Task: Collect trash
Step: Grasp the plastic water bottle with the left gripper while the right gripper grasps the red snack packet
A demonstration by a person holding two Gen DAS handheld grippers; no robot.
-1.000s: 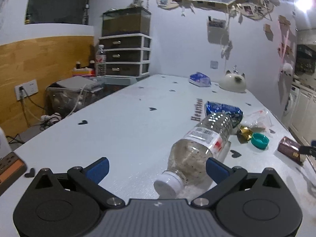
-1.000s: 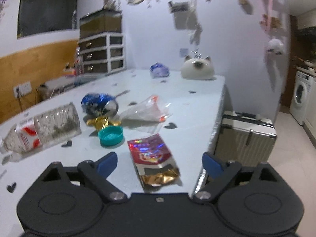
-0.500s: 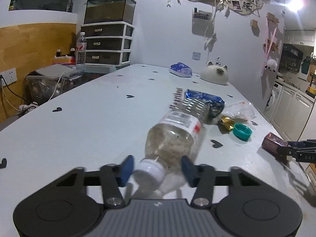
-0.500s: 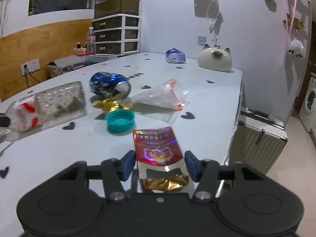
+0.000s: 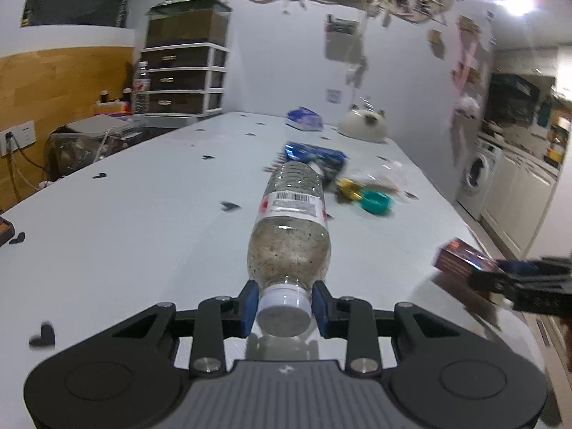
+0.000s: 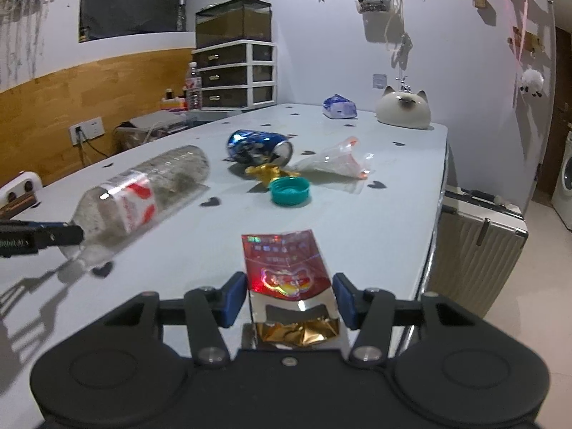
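White desk [image 6: 386, 221] beneath us, our left tool [image 5: 284, 305] has just closed on the bottle [image 5: 289, 236] cap, our right tool [image 6: 291, 298] pinching the red wrapper [image 6: 286, 268] near the edge.

The room was dimly lit with a bluish cast. Glare was thrown by a bright ceiling lamp [image 5: 519, 1] at upper right. The left view was motion-blurred; hard shadows were cast across the pale surface [image 6: 375, 214]. Edges were bent by fisheye distortion.
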